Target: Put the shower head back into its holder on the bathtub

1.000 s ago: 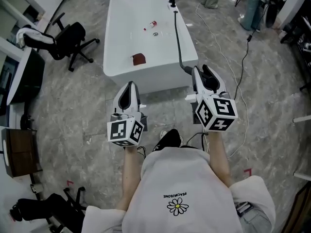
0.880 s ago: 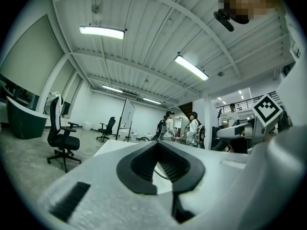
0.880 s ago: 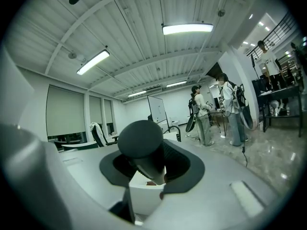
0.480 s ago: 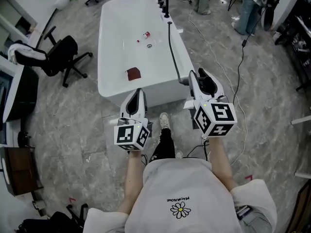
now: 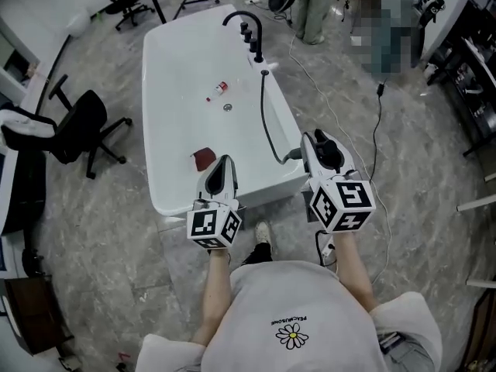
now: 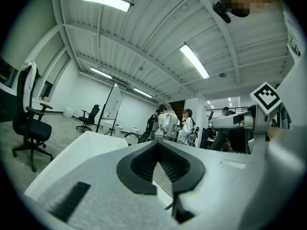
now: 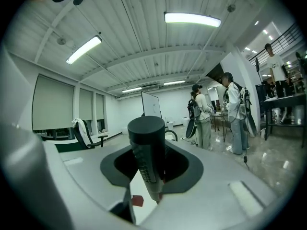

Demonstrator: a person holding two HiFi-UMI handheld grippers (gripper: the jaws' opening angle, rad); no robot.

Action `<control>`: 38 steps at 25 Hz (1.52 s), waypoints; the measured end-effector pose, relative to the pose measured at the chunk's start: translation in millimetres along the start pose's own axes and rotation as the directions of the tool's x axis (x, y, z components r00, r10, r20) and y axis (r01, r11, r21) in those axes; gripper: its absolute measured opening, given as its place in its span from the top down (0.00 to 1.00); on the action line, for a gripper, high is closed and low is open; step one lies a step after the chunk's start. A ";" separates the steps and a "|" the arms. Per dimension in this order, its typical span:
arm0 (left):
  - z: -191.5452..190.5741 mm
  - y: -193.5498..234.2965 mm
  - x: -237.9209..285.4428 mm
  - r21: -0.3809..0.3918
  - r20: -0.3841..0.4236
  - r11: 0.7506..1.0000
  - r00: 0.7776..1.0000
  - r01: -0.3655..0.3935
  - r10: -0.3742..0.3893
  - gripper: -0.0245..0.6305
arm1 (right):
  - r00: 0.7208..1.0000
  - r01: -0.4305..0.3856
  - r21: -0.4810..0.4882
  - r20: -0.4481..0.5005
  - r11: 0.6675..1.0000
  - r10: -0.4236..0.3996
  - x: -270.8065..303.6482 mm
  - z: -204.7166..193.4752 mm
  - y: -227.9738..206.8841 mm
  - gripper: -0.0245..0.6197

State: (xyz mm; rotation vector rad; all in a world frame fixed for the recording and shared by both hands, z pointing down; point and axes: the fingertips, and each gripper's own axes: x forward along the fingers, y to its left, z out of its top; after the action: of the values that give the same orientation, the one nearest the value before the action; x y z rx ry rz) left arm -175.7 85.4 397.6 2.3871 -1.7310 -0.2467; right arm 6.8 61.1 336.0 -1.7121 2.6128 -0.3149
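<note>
A white bathtub (image 5: 174,76) stands in front of me, with a black faucet (image 5: 246,23) and the holder fitting (image 5: 263,70) on its far right rim. A black hose (image 5: 266,122) runs from there along the rim to the black shower head (image 5: 325,152) (image 7: 146,147). The shower head stands upright between the jaws of my right gripper (image 5: 316,139) (image 7: 152,169), which are closing on it at the tub's near right corner. My left gripper (image 5: 222,170) (image 6: 160,162) is shut and empty above the tub's near rim.
Inside the tub lie a dark red piece (image 5: 204,159), a small bottle (image 5: 219,89) and the drain (image 5: 228,108). A black office chair (image 5: 77,126) stands to the left. Cables (image 5: 378,130) trail on the floor to the right. People (image 5: 310,6) stand beyond the tub.
I have walked up to the tub. Both grippers have gone from short of it to its near end. The shower head stays in the right gripper.
</note>
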 end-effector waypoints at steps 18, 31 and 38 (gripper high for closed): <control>-46.8 65.9 116.0 -0.059 -0.159 0.998 0.987 0.008 -0.018 0.96 | 0.997 0.042 0.028 -0.071 0.999 -0.040 145.8 4.3 -32.7 0.78; -92.1 39.5 235.6 0.017 -0.280 0.999 0.959 -0.037 0.041 0.96 | 0.995 -0.084 0.124 -0.048 0.989 0.090 241.5 44.6 -106.6 0.78; -99.7 34.3 277.4 -0.002 -0.278 1.000 0.960 -0.028 0.026 0.96 | 0.989 -0.136 0.114 -0.036 0.984 0.141 272.7 64.0 -123.2 0.78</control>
State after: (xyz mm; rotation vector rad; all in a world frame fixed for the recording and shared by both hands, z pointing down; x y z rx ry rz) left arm -98.2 -184.0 495.1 2.2626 -1.6279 0.0852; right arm 15.1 -244.5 323.3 -1.4982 2.6704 -0.4907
